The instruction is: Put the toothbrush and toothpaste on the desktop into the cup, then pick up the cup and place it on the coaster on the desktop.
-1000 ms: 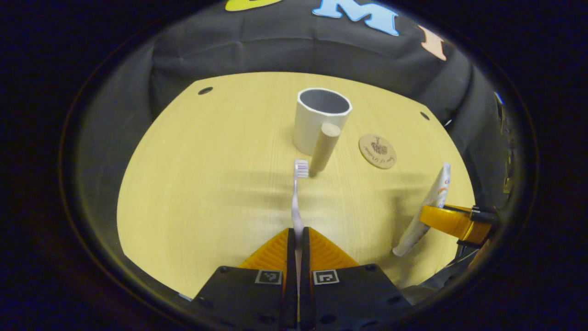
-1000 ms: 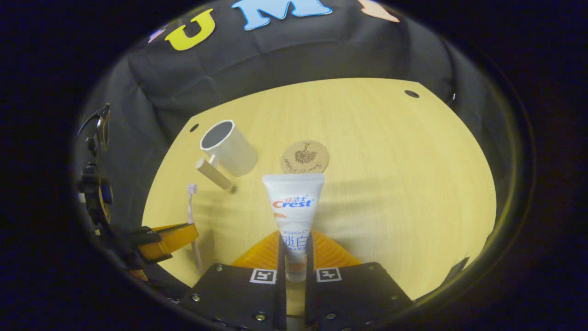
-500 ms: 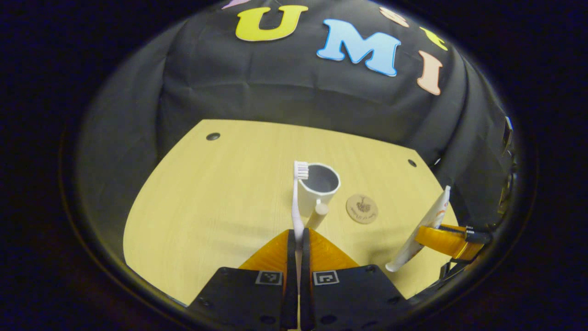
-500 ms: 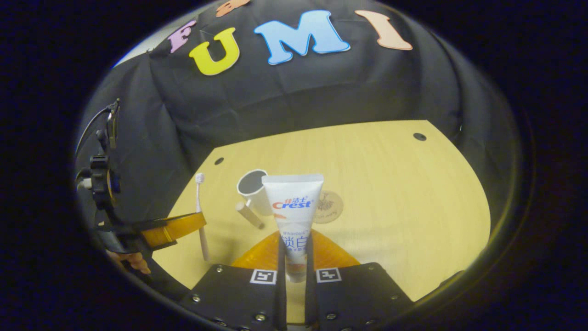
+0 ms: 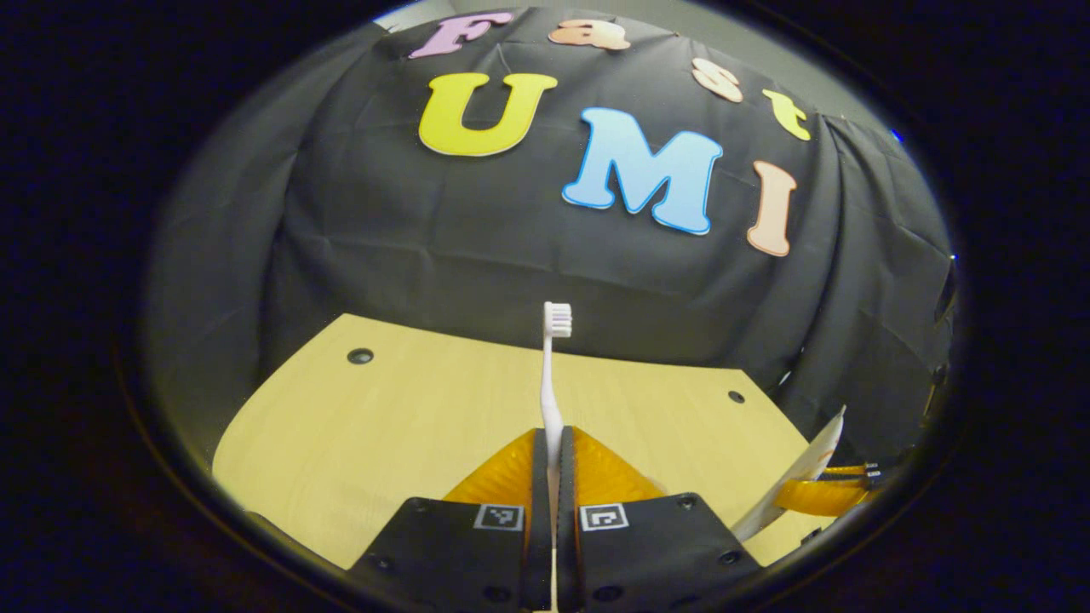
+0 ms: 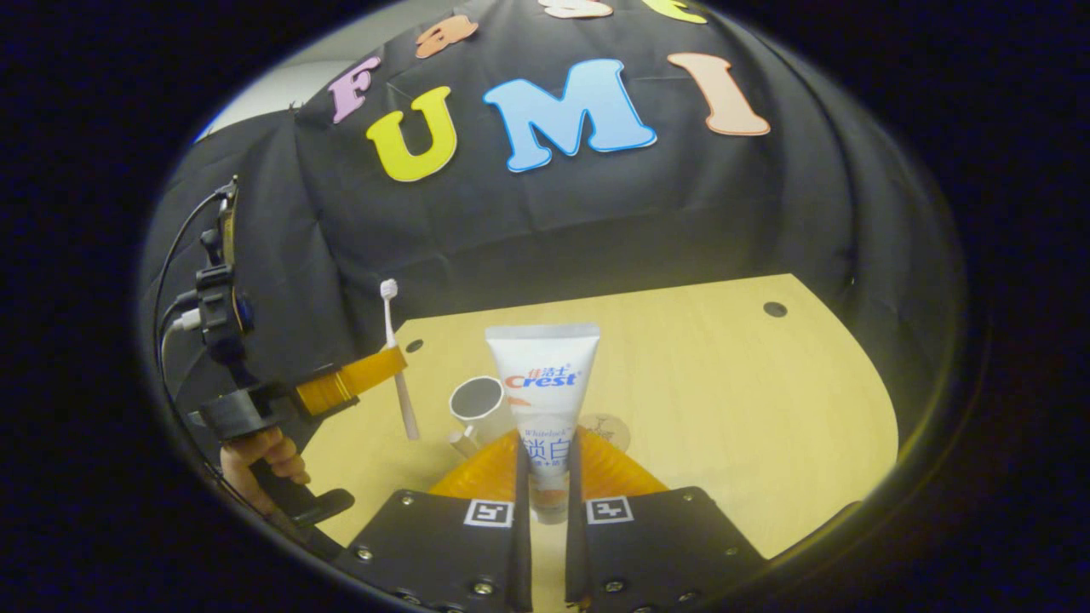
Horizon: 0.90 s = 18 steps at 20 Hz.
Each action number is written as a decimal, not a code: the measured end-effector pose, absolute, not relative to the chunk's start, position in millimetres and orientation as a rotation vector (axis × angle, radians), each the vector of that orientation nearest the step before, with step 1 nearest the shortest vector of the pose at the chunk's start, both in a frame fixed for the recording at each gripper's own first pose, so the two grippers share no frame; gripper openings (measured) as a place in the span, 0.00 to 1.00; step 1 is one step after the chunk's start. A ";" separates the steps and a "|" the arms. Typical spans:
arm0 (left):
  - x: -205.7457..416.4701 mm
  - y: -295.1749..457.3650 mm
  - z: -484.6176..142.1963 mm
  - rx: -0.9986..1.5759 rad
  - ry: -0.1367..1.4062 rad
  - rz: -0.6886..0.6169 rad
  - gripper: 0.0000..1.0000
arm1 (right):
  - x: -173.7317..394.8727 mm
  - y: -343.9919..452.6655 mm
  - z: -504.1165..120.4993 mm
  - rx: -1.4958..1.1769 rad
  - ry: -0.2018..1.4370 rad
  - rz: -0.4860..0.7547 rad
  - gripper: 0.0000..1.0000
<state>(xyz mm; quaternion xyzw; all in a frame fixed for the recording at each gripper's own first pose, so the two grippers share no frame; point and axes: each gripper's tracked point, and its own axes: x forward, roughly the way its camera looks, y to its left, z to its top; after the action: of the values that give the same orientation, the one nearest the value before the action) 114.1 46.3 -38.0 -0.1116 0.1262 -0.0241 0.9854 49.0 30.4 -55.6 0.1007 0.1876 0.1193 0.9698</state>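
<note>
Both hand-held grippers have risen since earlier. Left hand-held gripper (image 5: 552,477) clamps the slim white plastic toothbrush (image 5: 552,375) upright; right hand-held gripper (image 6: 545,477) clamps the white toothpaste tube (image 6: 543,383). White cylindrical cup (image 6: 479,407) stands below, left one nearer.

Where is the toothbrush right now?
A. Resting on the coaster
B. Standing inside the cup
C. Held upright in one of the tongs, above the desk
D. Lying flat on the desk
C: the left tongs pinch the toothbrush upright, bristles up, outside the cup.
</note>
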 end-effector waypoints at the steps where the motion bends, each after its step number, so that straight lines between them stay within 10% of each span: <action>1: 125.5 44.9 -34.3 -0.228 0.227 -0.055 0.10 | 50.5 31.0 -55.9 0.205 0.383 0.243 0.16; 18: 204.2 29.9 -115.0 -0.208 0.225 -0.097 0.11 | 78.6 43.0 -68.0 0.173 0.427 0.244 0.16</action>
<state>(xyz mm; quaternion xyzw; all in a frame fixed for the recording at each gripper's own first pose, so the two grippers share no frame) 204.2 29.9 -115.0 -0.1035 0.1119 -0.0481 0.9871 78.6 43.0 -68.0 0.0853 0.2110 0.1206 0.9663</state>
